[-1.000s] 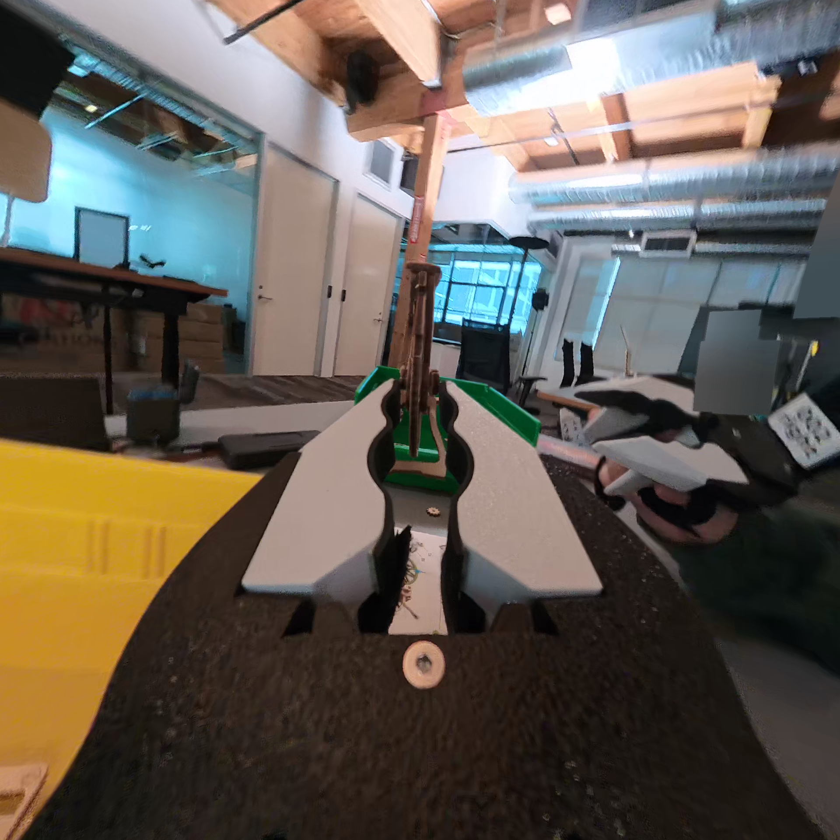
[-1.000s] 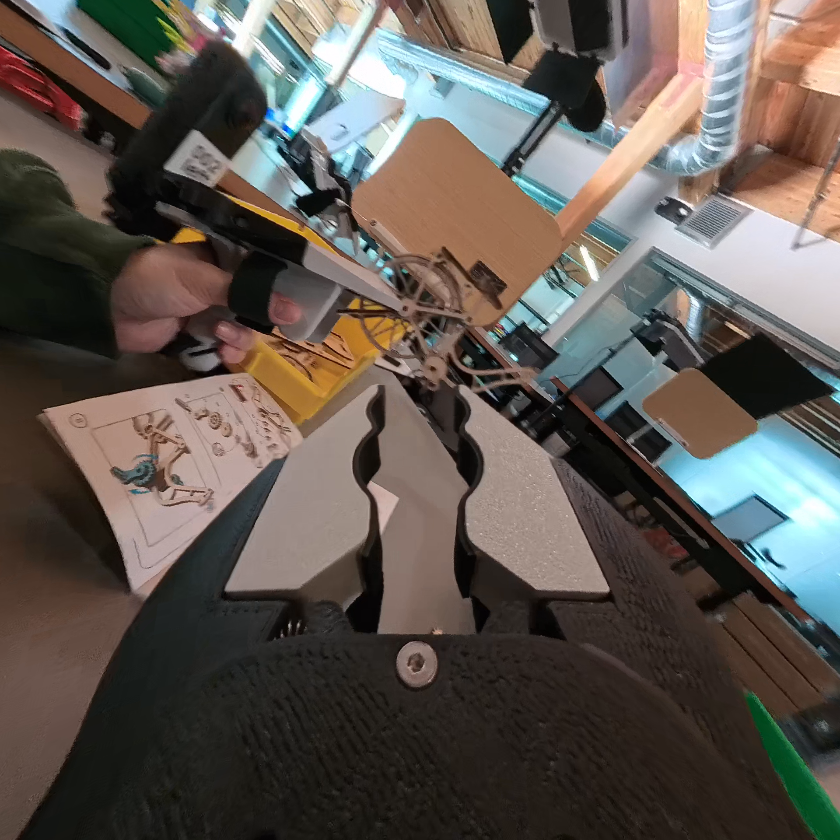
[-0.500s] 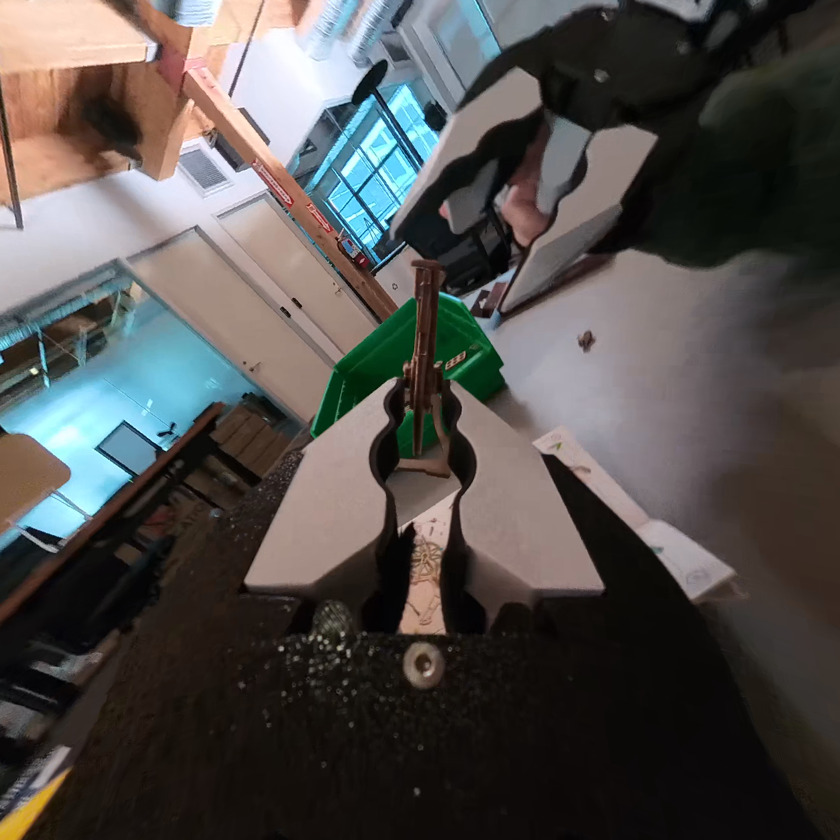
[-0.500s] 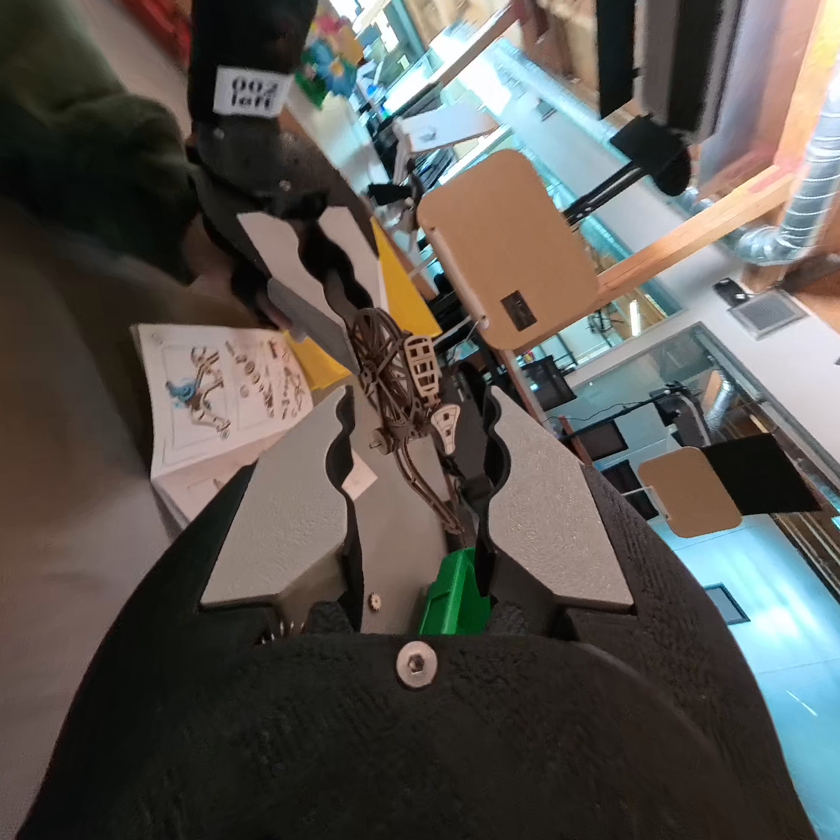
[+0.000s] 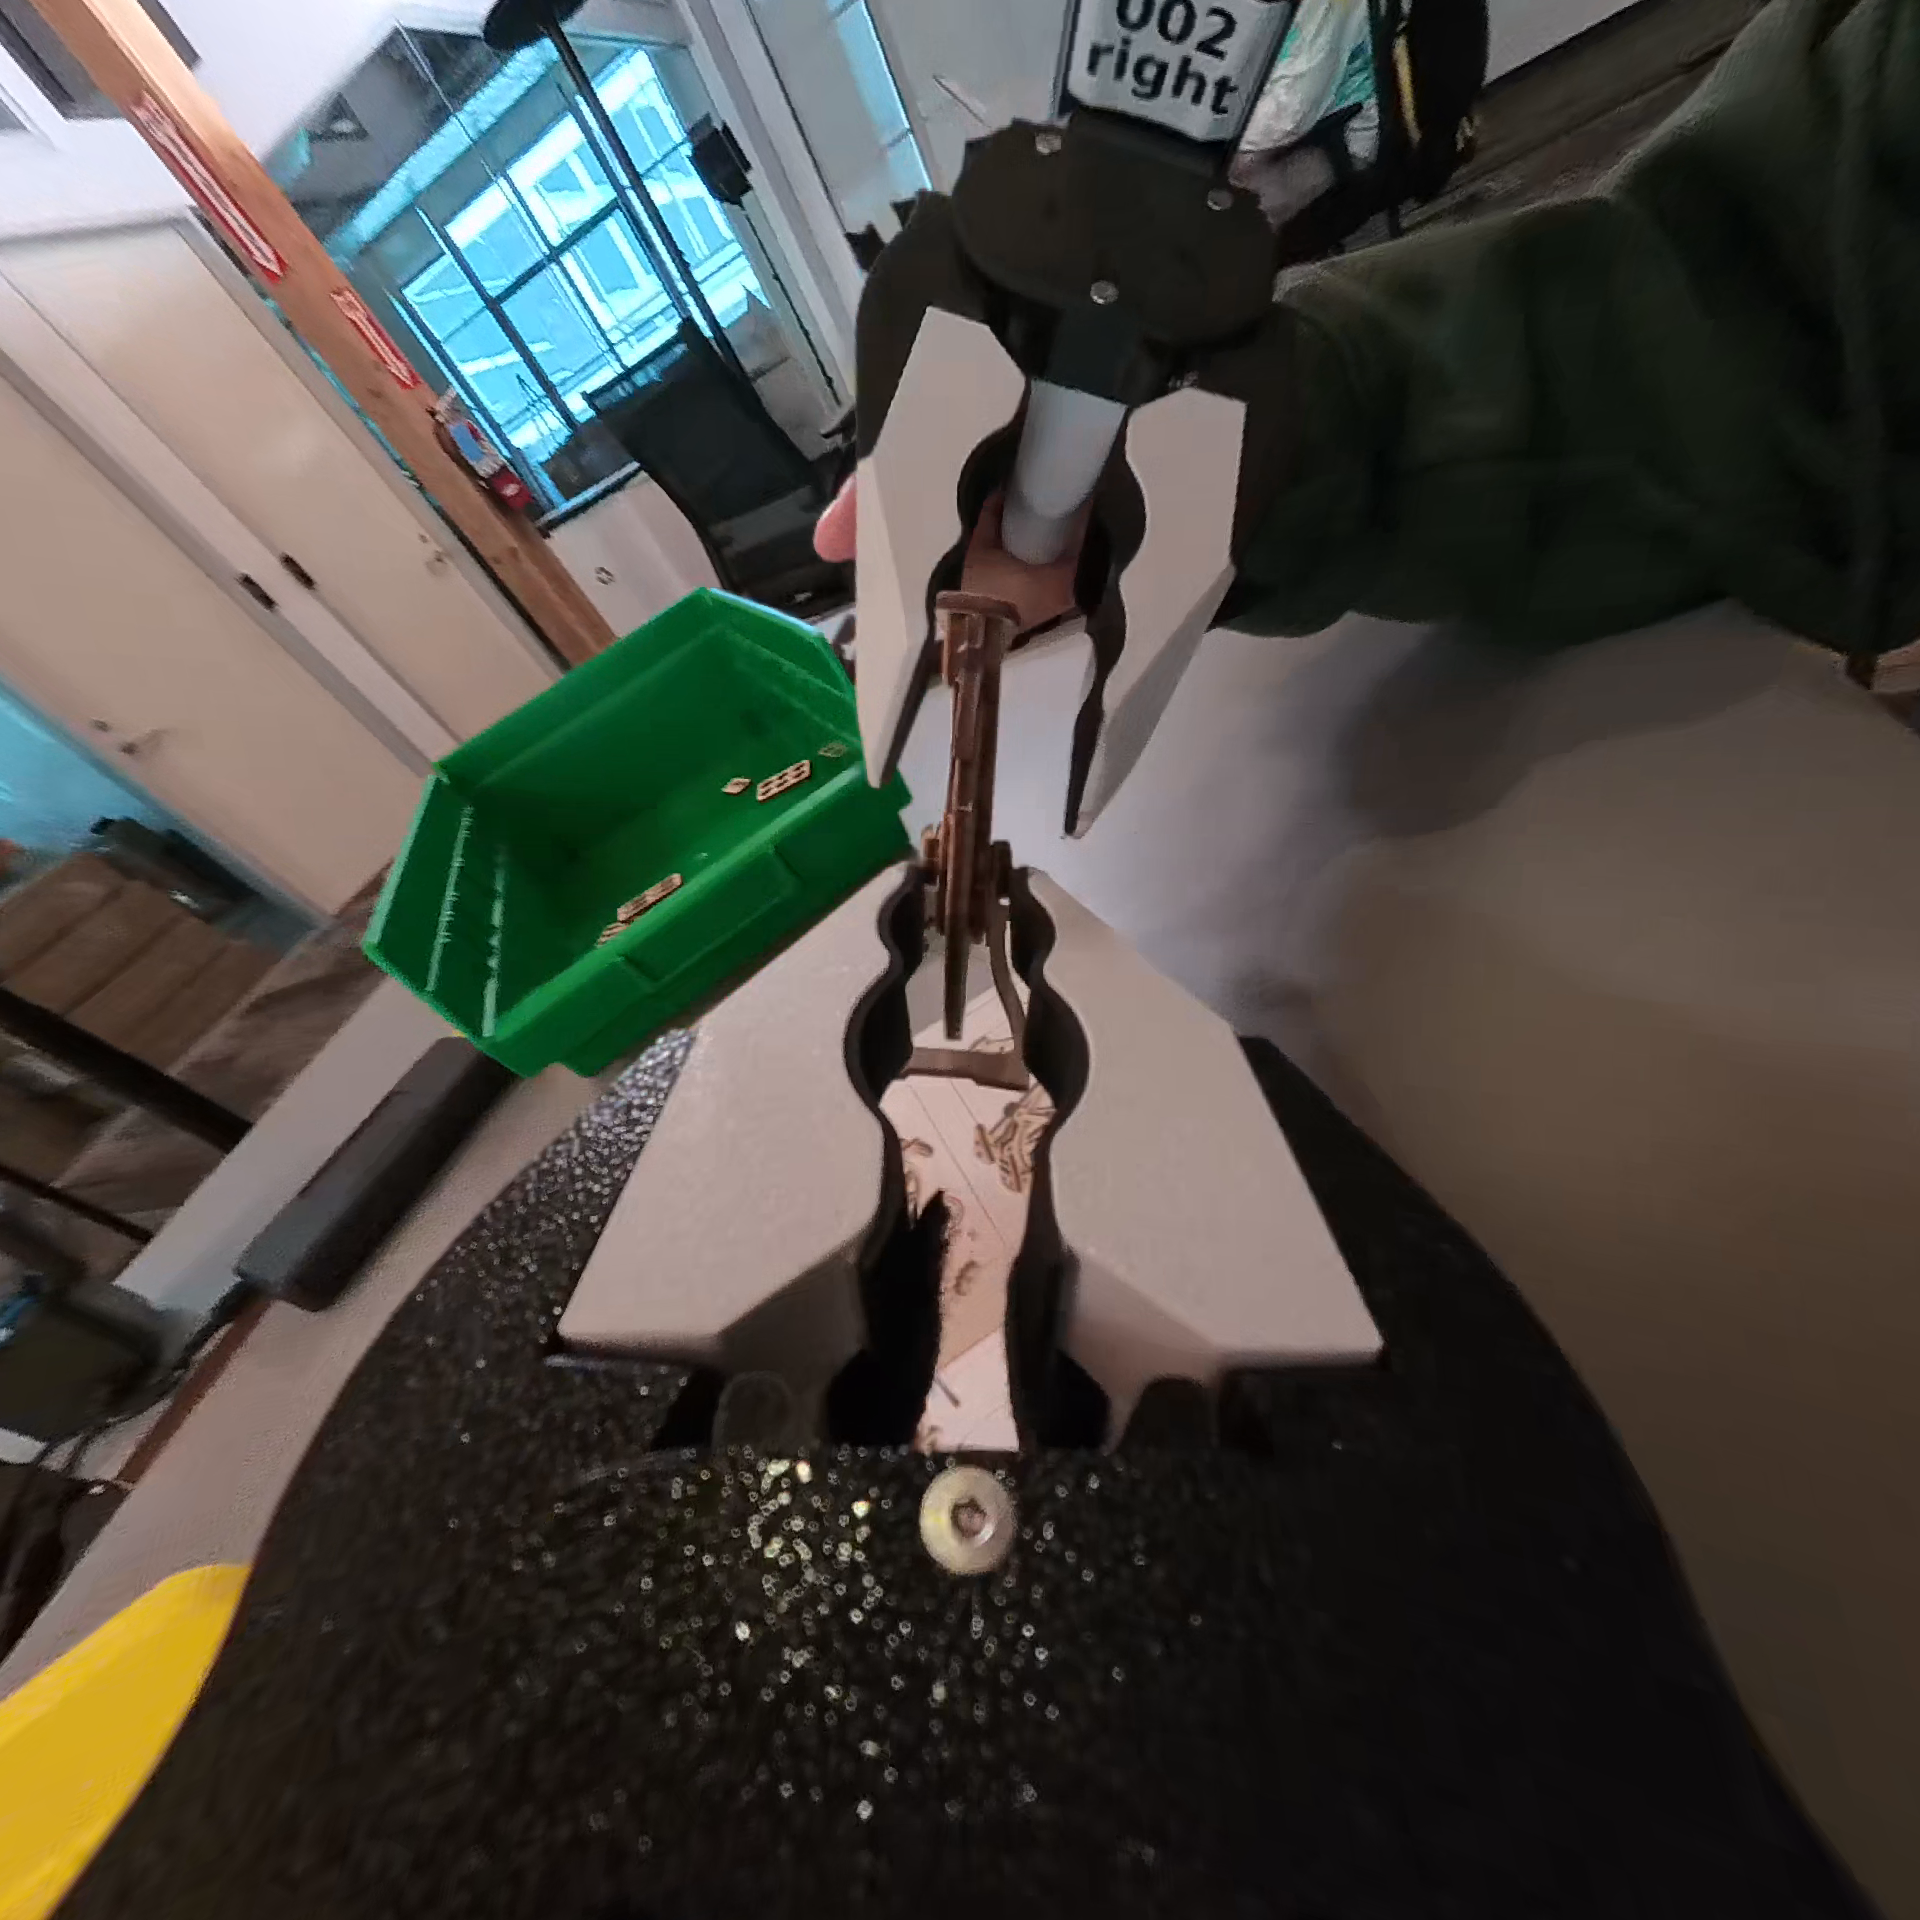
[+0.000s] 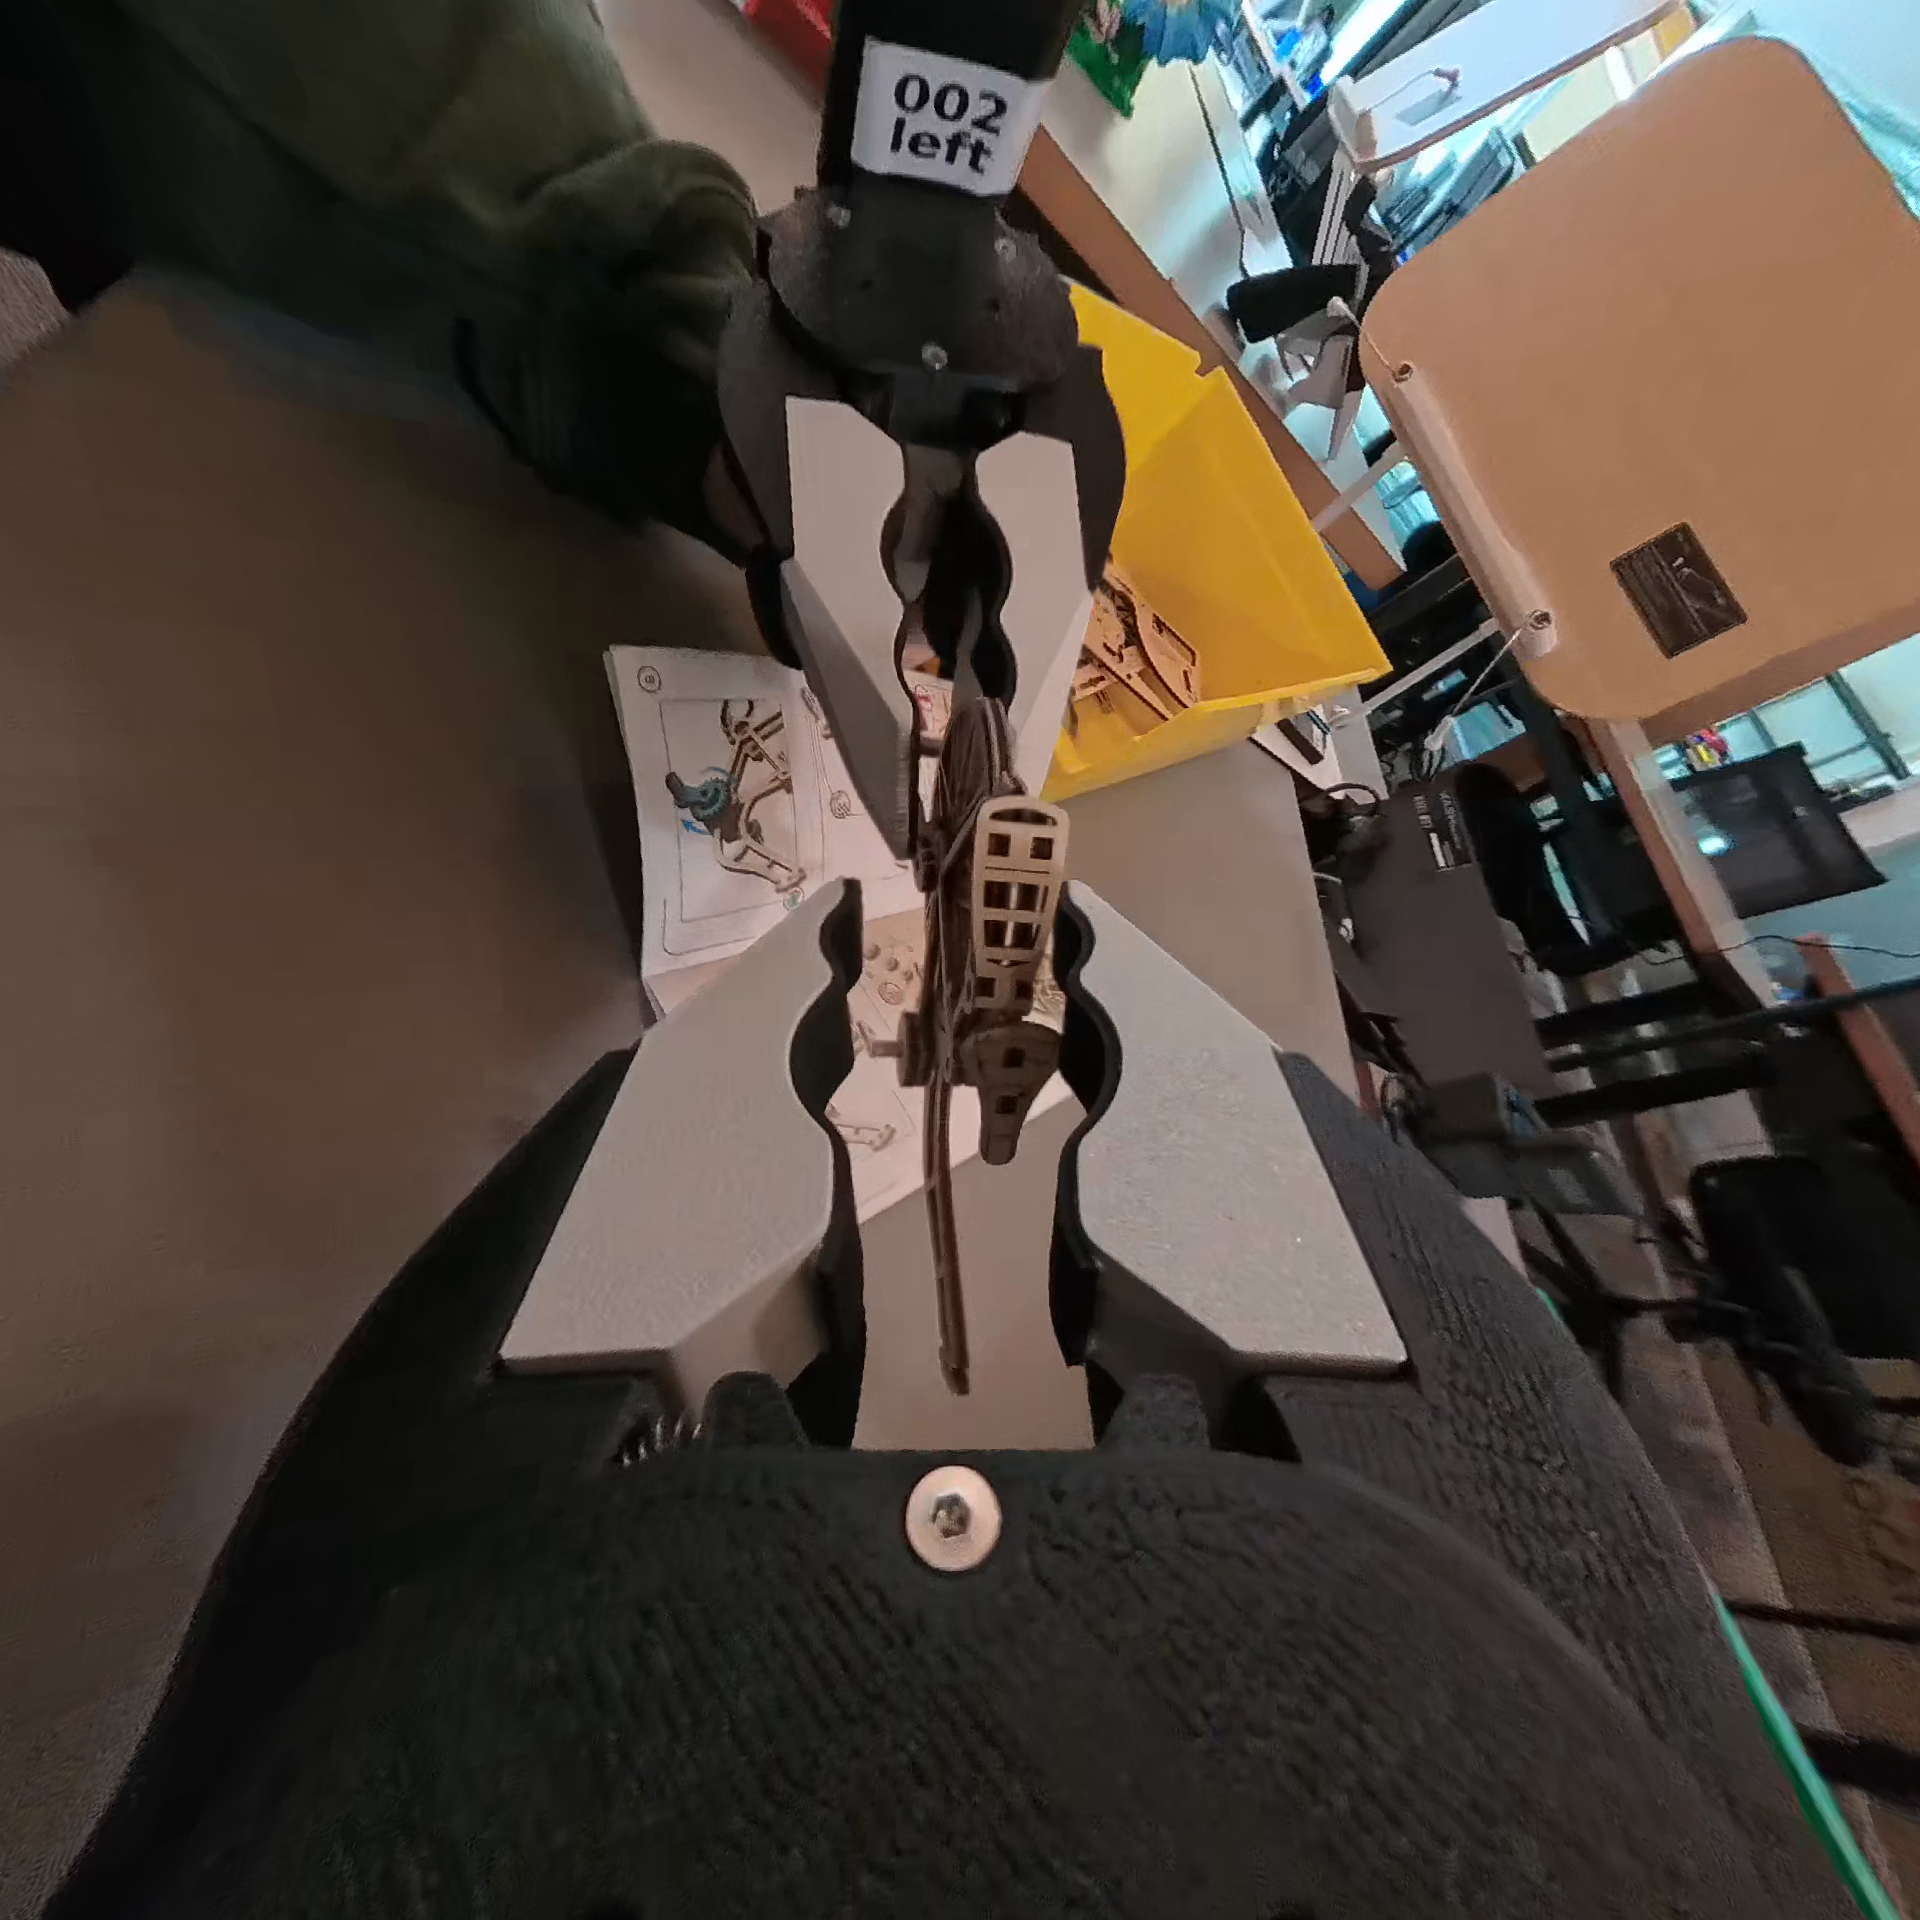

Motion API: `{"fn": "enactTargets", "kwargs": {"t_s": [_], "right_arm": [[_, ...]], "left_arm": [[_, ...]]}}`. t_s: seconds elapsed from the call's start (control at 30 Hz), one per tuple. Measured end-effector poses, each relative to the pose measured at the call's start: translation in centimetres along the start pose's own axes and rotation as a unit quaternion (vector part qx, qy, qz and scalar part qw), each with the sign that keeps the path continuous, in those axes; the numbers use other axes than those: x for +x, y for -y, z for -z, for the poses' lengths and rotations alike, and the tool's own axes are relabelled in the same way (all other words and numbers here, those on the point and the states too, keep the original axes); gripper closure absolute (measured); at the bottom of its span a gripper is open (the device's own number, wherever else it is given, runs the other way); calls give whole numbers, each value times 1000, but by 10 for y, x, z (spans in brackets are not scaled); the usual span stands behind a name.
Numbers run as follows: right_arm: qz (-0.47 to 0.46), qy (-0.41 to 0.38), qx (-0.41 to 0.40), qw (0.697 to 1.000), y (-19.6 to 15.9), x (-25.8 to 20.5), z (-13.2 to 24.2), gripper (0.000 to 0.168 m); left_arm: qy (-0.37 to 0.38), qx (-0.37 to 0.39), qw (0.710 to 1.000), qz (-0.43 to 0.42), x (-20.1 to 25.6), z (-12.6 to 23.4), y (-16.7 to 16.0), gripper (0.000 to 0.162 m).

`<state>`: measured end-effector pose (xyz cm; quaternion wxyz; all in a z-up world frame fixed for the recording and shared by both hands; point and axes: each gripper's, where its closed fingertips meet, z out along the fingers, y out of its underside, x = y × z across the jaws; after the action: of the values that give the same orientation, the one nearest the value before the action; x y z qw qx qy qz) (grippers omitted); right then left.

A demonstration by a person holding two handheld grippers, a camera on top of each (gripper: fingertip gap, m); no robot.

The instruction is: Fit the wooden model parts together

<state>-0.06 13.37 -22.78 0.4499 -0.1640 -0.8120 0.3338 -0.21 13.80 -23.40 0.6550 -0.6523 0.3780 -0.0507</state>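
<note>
A thin wooden model (image 5: 964, 748) with a spoked wheel, a slotted side piece and a long curved strip (image 6: 1003, 935) hangs above the table. My left gripper (image 5: 971, 883) is shut on its lower end; in the right wrist view the left gripper (image 6: 961, 769) pinches the wheel from the far side. My right gripper (image 6: 956, 899) is open, with its jaws on either side of the model. In the left wrist view the right gripper (image 5: 977, 805) faces me with the model's top end between its spread fingers (image 5: 894, 582).
A green bin (image 5: 623, 862) with a few small wooden pieces stands at the back left. A yellow bin (image 6: 1195, 582) holds more wooden parts. An instruction sheet (image 6: 727, 790) lies on the grey table (image 5: 1558, 935). A black flat object (image 5: 343, 1174) lies at the table's left edge. The grippers are tip to tip, or close to it. Left tips and right tips are each some 30 cm from the black flat object (image 5: 343, 1174).
Both grippers have swung to face each other head-on. The right gripper has closed in until its open jaws straddle the model. The left gripper has kept its hold.
</note>
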Motion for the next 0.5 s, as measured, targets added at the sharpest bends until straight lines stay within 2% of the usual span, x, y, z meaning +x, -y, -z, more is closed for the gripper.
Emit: {"fn": "enactTargets", "kwargs": {"t_s": [0.03, 0.23, 0.43, 0.5], "right_arm": [[-9, 2, 6, 1000, -1, -1, 0, 137], [-44, 28, 12, 999, -6, -10, 1, 148], [-54, 60, 0, 997, -11, -22, -6, 146], [-58, 68, -1, 996, -11, -25, -7, 152]], "left_arm": [[-7, -1, 1000, 6, 2, -1, -1, 148], [-46, -7, 999, 27, 13, -5, -7, 148], [-72, -12, 997, 34, 22, -7, -9, 148], [-77, -11, 996, 37, 24, -8, -9, 148]]}}
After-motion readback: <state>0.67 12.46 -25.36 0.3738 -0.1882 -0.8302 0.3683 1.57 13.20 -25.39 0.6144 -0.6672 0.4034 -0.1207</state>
